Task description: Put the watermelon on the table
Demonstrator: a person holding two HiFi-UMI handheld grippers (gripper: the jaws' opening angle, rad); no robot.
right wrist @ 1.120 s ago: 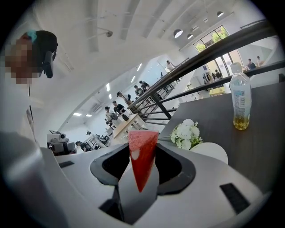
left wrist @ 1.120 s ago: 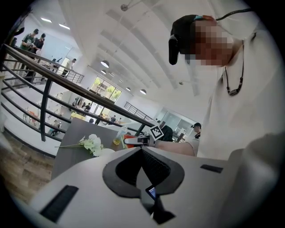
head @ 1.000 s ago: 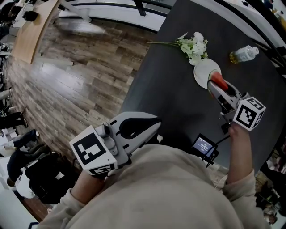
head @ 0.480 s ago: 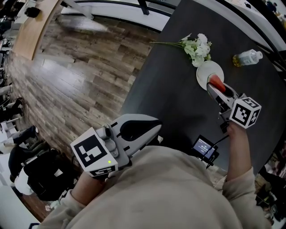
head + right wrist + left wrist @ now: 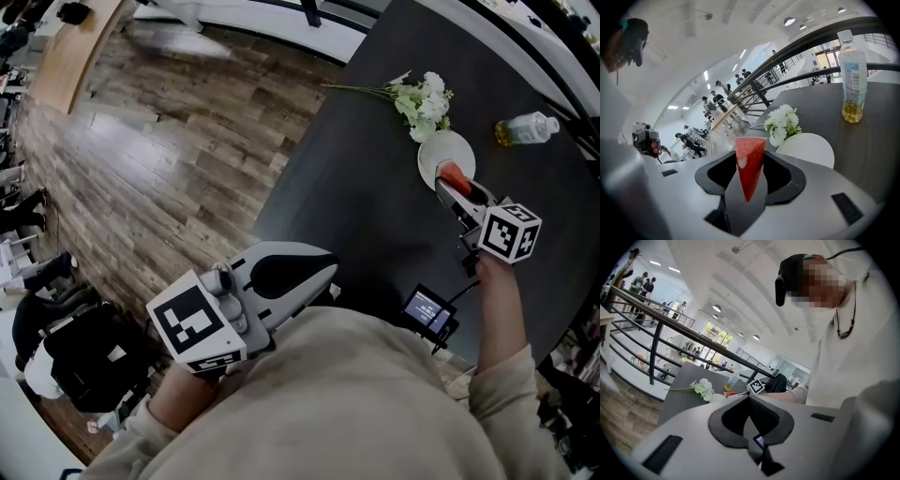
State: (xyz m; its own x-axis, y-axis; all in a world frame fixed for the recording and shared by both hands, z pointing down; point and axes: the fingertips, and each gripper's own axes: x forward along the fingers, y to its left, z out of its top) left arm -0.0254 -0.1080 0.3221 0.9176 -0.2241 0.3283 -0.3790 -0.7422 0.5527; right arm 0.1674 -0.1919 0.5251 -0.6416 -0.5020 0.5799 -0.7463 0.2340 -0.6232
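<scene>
**Head view.** Clamped on the watermelon (image 5: 452, 173): the right gripper (image 5: 458, 190), well out over the dark table (image 5: 347, 197), toward its far right part. Slice poised at the near rim of a white plate (image 5: 441, 150); touching it or clear of it, impossible to tell. Past the plate toward the far edge, white flowers (image 5: 419, 97); nearer the right edge, a bottle (image 5: 528, 129). Bare tabletop open on the plate's left and on its near side, toward the person. Probably the spot to aim for, so down and back from the plate rather than further forward. Left gripper (image 5: 323, 270) off the table's near left edge, close to the body and well apart from the slice. Clearly a job for the right hand alone.

**Left gripper view.** Jaws pressed together, nothing between them. Far ahead and small: flowers, bottle, a sliver of red by the plate.

**Right gripper view.** Jaws wide apart, pads pressed on the two sides of the slice. A wedge with its long axis along the jaws, broad end out at the tips, point back toward the throat. Red flesh, one pale fleck near the left side, no rind to be seen from here. Just beyond the tips and to their right, the plate; behind it the flowers; further right, the bottle standing upright on the tabletop.
</scene>
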